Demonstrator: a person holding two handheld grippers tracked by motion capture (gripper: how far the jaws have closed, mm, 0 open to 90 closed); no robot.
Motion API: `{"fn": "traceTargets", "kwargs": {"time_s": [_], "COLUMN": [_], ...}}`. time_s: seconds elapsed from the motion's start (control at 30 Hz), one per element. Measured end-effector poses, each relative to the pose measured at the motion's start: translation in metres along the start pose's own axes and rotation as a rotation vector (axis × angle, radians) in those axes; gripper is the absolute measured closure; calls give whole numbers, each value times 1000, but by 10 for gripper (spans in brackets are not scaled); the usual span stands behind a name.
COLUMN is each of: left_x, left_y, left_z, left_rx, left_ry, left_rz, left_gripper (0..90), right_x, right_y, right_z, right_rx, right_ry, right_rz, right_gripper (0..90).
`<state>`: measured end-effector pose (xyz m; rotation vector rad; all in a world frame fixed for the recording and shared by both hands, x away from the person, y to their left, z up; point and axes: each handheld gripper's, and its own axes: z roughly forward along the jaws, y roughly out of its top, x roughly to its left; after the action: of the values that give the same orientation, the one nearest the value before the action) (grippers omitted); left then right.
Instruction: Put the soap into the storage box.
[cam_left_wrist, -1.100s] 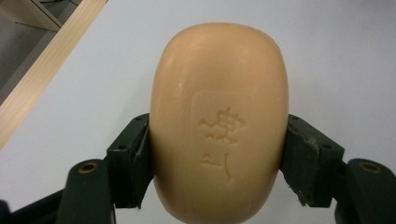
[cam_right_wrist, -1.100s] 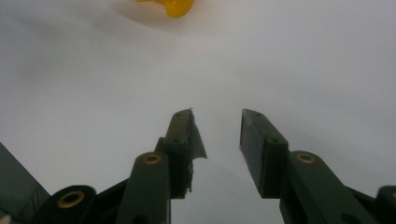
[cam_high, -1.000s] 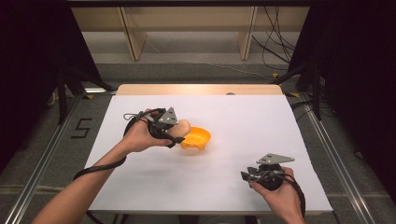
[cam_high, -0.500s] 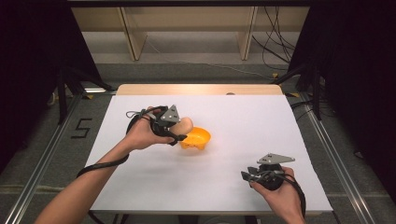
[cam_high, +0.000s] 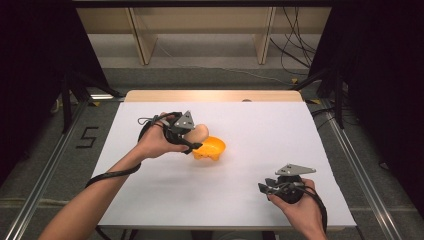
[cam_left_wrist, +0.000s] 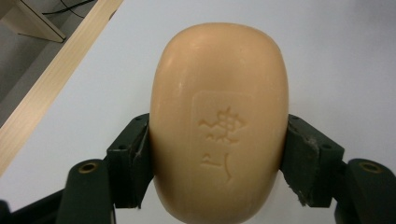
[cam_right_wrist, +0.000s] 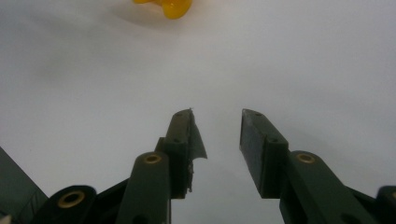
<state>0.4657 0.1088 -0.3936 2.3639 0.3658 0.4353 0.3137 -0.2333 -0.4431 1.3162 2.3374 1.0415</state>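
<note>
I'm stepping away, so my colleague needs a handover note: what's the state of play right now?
Left gripper: shut on the soap bar, held by its long sides beside the orange soap dish.
Right gripper: open, nothing between its jaws, low over the white table at the near right.
Done: soap grasped.
Left: probably setting the soap into the dish, then letting go.

On the white-topped table (cam_high: 240, 125), the left gripper (cam_high: 192, 141) sat left of centre, its jaws closed on either side of a pale peach oval bar of soap (cam_left_wrist: 218, 121). Just right of the soap, touching it, lay an orange plastic dish (cam_high: 210, 148). The right gripper (cam_high: 267, 188) rested near the table's front right corner, well apart from the dish.
</note>
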Motion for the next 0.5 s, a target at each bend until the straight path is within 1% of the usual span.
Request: {"fn": "traceTargets", "kwargs": {"time_s": [0.03,0.07,0.1,0.2,0.3,0.33,0.37,0.43,0.47,0.5], "left_x": [0,0,0,1,1,2,2,3,4,4], "left_y": [0,1,1,2,2,3,2,3,3,2], "left_z": [1,1,1,1,1,1,2,2,2,3], "left_rx": [-6,-7,-9,-14,-13,-17,-17,-13,-14,-20], "left_ry": [-2,-2,2,3,0,6,8,8,5,7], "left_rz": [-3,-3,-3,-5,-7,4,-9,-8,-12,-20], "left_gripper": [321,321,321,321,321,321,322,322,321,322], "right_x": [3,3,2,2,1,1,1,1,2,2], "right_y": [0,0,1,0,0,0,0,0,1,1], "right_z": [0,-2,-2,-3,-2,-2,-2,-2,-3,-2], "right_rx": [15,18,20,18,5,4,4,5,12,13], "right_ry": [9,6,6,7,2,2,2,2,5,8], "right_rz": [44,47,39,46,26,25,25,25,41,41], "right_gripper": [648,648,648,648,648,648,648,648,648,648]}}
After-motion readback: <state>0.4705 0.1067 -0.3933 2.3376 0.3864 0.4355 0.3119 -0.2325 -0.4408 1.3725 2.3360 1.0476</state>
